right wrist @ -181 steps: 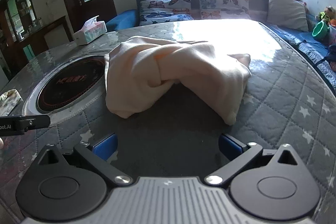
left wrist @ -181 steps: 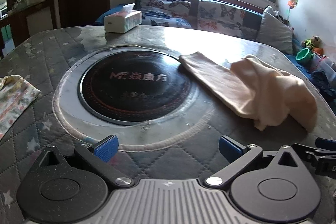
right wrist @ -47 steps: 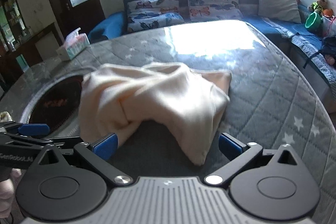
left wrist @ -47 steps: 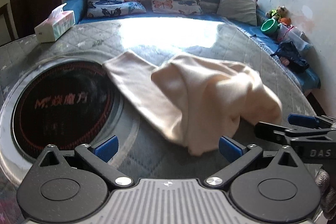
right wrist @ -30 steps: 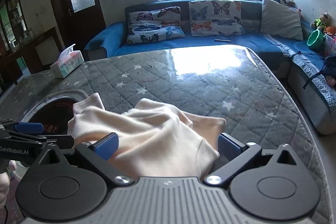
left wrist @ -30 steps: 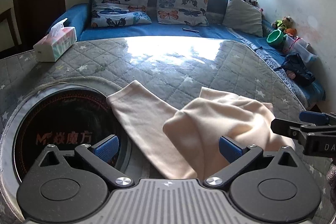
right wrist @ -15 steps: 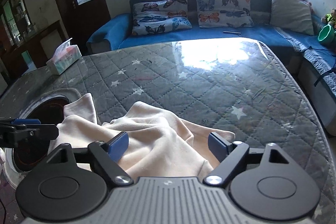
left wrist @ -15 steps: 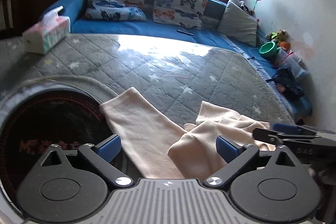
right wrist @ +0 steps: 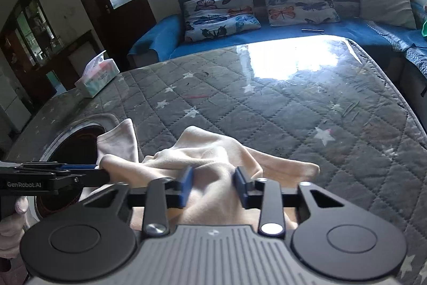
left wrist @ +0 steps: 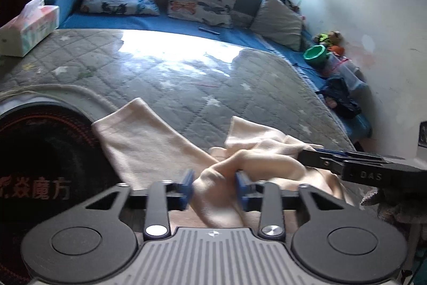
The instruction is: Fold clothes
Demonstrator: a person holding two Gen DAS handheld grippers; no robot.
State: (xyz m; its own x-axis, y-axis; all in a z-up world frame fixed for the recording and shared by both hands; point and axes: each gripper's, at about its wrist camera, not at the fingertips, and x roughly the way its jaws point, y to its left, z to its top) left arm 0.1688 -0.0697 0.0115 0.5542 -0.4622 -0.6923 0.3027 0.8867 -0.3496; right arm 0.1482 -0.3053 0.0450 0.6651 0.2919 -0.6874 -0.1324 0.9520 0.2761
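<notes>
A cream garment (left wrist: 138, 140) lies crumpled on the grey quilted table cover (left wrist: 186, 76), one long flat part reaching left toward the black round hob. My left gripper (left wrist: 214, 187) has its jaws closing, and its blue pads pinch a raised fold of the garment. In the right wrist view the same garment (right wrist: 213, 148) bunches up between the blue pads of my right gripper (right wrist: 213, 184), whose jaws are also closing on it. Each gripper shows in the other's view: the right gripper (left wrist: 309, 155) at the right side, the left gripper (right wrist: 98, 170) at the left side, both at the cloth's near edge.
A black round hob (left wrist: 40, 151) is set into the table at the left. A tissue box (left wrist: 29, 28) stands at the far left corner. Behind the table is a blue sofa (right wrist: 165, 42) with butterfly cushions. A green bowl (left wrist: 316, 55) sits near the wall on the right.
Both grippers came forward and down onto the garment. Their jaws went from wide apart to narrow, each pinching a fold of the cream cloth.
</notes>
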